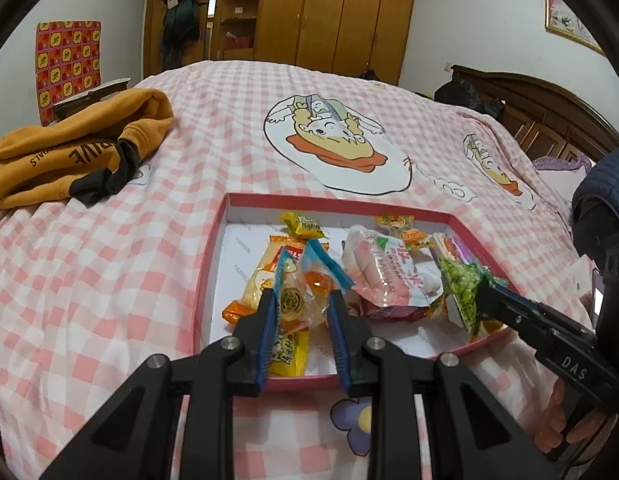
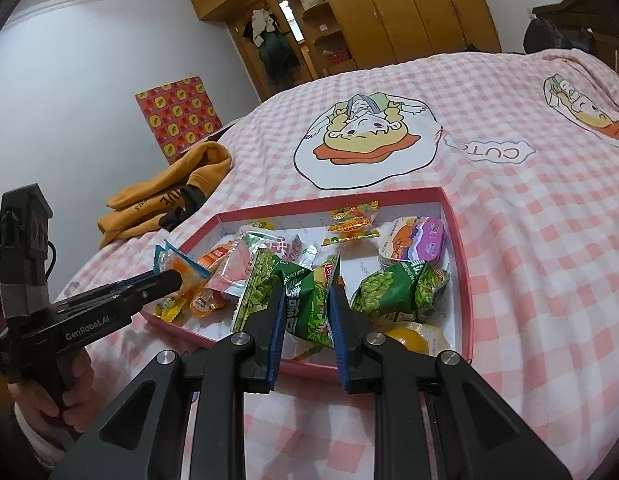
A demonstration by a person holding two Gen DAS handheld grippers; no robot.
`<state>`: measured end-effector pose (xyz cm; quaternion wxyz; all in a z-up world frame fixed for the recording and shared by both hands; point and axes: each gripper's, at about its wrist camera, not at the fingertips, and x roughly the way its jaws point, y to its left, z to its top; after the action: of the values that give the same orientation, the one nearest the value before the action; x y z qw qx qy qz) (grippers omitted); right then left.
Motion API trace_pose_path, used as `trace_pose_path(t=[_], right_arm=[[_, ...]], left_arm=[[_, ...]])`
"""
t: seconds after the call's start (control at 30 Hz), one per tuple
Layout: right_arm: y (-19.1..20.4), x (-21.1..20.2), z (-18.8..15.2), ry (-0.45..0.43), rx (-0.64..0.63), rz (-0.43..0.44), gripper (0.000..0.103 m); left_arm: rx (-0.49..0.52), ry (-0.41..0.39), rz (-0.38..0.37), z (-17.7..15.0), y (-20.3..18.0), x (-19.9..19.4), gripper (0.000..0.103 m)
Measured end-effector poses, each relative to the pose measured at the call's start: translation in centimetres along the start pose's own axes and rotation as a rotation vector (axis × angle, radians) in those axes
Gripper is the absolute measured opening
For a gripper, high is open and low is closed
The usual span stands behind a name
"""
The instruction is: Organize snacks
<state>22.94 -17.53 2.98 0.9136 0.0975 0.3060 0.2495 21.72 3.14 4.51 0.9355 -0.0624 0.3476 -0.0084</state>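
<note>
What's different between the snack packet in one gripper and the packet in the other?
The left gripper holds a clear packet with blue edges showing orange pieces inside; the right gripper holds an opaque green pea packet. The clear packet is lifted near the left side of the red box, while the green one sits nearer the right side. Both are sealed, pinched between blue pads, above the same box.

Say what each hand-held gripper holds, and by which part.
Left hand-held gripper: clear blue-edged packet of orange sweets, gripped at its near end. Right hand-held gripper: green pea packet, gripped across its middle.
</note>
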Motion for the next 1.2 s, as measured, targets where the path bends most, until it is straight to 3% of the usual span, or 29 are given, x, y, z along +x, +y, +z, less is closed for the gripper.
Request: trace_pose_path(t=[0.4,0.6,0.67,0.73,0.93,1.2], right_arm=[[3.5,1.4,-1.2,0.036,-0.176,-0.043,0.024],[3.2,1.1,-1.4,0.021,-0.162,-0.063,0.024],[3.2,1.1,-1.4,0.017,-0.159,-0.076,0.025],[3.1,1.0,-1.4,0.011,-0.153,-0.086,0.03],[2.5,0.6,-1.2,-0.004,-0.119,-0.087,0.032],[2.7,-0.4,-1.1,-0.049,-0.123,-0.095,0.054]], left_arm=[[-0.018,-0.014,-0.01,-0.2,0.5,0.5,0.029],[0.0,-0.035,0.004,-0.6,0.1,-0.2,0.03],[0.007,-0.046,0.008,-0.6,0.0,-0.4,0.034],[0.019,-0.057,0.007,-0.6,-0.2,-0.7,0.046],[0.069,-0.075,0.016,-0.8,-1.0,-1.4,0.065],[0.166,-0.069,0.052,-1.7,-2.4,-2.1,0.067]])
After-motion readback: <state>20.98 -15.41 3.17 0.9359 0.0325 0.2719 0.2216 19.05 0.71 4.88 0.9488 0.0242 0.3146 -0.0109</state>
